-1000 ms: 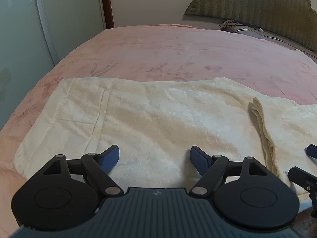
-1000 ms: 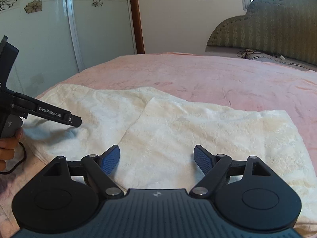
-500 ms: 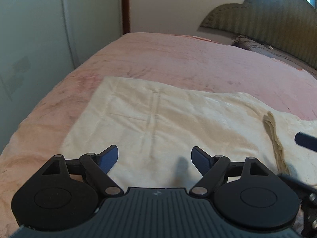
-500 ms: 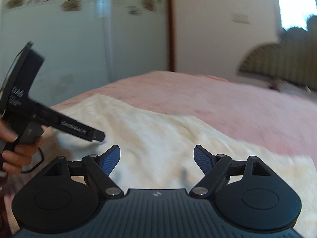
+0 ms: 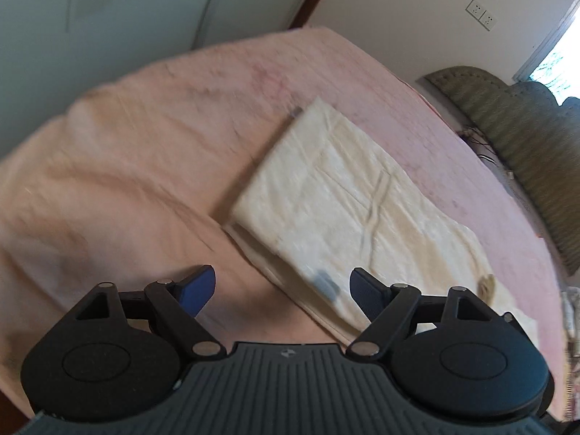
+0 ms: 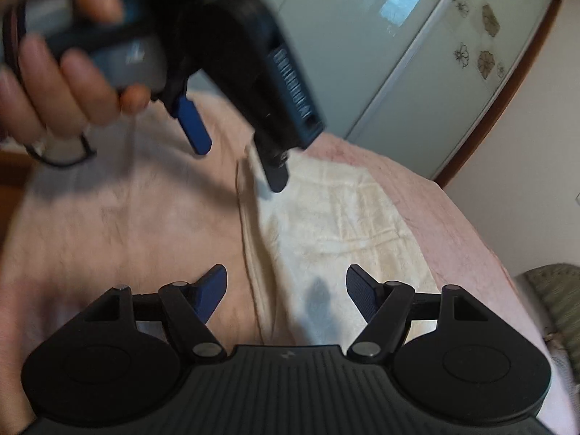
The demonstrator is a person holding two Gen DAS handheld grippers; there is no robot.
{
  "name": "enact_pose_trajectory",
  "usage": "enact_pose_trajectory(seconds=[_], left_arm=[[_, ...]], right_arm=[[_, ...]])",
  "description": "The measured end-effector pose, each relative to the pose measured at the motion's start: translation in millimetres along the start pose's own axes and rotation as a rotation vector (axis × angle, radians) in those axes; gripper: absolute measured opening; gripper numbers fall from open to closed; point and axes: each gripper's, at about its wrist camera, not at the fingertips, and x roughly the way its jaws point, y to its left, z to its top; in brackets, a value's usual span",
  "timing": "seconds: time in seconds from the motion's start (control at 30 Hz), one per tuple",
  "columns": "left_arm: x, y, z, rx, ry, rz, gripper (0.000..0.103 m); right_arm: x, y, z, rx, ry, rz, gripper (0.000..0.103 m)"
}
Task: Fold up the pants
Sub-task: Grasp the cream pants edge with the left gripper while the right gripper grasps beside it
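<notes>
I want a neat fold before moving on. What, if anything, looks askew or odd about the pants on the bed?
Mostly tidy: the cream pants lie folded on the pink blanket. One oddity: along the near edge a lower layer sticks out past the top layer, so the edges aren't flush. Both tongs, left and right, are open and empty.

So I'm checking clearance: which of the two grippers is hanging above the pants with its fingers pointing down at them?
The left gripper, held in the person's hand. It hangs open over the cream pants, while the right gripper looks along them from low down.
</notes>
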Motion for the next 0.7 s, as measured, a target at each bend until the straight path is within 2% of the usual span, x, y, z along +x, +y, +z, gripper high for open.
enact_pose_trajectory(seconds=[0.1,0.17,0.23,0.27,0.3,0.33,0.37,0.43,0.6,0.63,0.7], left_arm=[[5.3,-3.6,-4.1,-0.01,-0.006,-0.017,0.087],[6.8,-0.8,-4.3,-0.067,0.001,-0.076,0.09],[11.1,4.1,-3.2,-0.139,0.028,-0.155,0.093],[16.6,7.1,-1.7,-0.185,0.047,-0.2,0.093],[22.1,9.6,-1.0,-0.227,0.06,-0.233,0.094],[25.8,11.9,-0.5,-0.261,0.064,-0.248,0.095],[28.3,13.4,0.5,-0.286,0.06,-0.258,0.097],[33.2,15.5,3.9,-0.333,0.058,-0.29,0.098],[52.5,18.3,22.2,-0.423,0.056,-0.336,0.098],[56.3,16.0,26.6,-0.417,0.049,-0.332,0.098],[65.1,9.4,37.1,-0.383,0.044,-0.308,0.097]], right_arm=[[3.0,12.8,2.7,-0.104,0.003,-0.063,0.072],[7.9,19.9,4.8,-0.167,-0.001,-0.091,0.069],[15.6,23.8,5.9,-0.203,-0.007,-0.096,0.045],[20.3,25.4,6.7,-0.21,-0.01,-0.088,0.04],[24.4,26.6,7.6,-0.217,-0.012,-0.084,0.028],[26.9,27.8,8.7,-0.224,-0.014,-0.082,0.02],[27.2,27.2,9.3,-0.225,-0.022,-0.085,0.017],[21.7,14.8,12.5,-0.153,-0.054,-0.073,0.012],[2.4,-50.7,14.7,0.224,-0.11,0.036,0.011],[0.3,-60.4,13.3,0.274,-0.115,0.063,0.011],[-3.3,-76.5,9.1,0.367,-0.108,0.178,0.011]])
